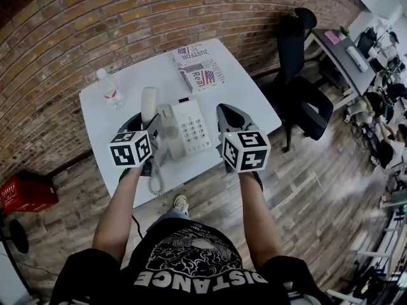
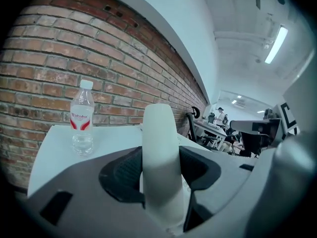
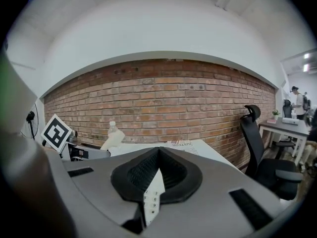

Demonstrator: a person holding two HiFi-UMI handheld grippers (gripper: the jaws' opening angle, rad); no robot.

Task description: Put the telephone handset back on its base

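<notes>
A white telephone base (image 1: pixel 187 129) with a keypad sits near the front of the white table (image 1: pixel 248 100). My left gripper (image 1: pixel 147 124) is shut on the white handset (image 1: pixel 149 103), which stands nearly upright just left of the base, its coiled cord (image 1: pixel 156 180) hanging over the table's front edge. In the left gripper view the handset (image 2: pixel 161 172) fills the gap between the jaws. My right gripper (image 1: pixel 225 110) hovers at the base's right side, its jaws closed together on nothing. Below its closed pads (image 3: pixel 171 175) the keypad (image 3: pixel 154 195) shows.
A clear water bottle (image 1: pixel 109 88) stands at the table's back left, and magazines (image 1: pixel 200 68) lie at the back. A brick wall (image 1: pixel 95 24) runs behind. A black office chair (image 1: pixel 299 88) stands to the right, and a red box (image 1: pixel 25 192) sits on the floor at the left.
</notes>
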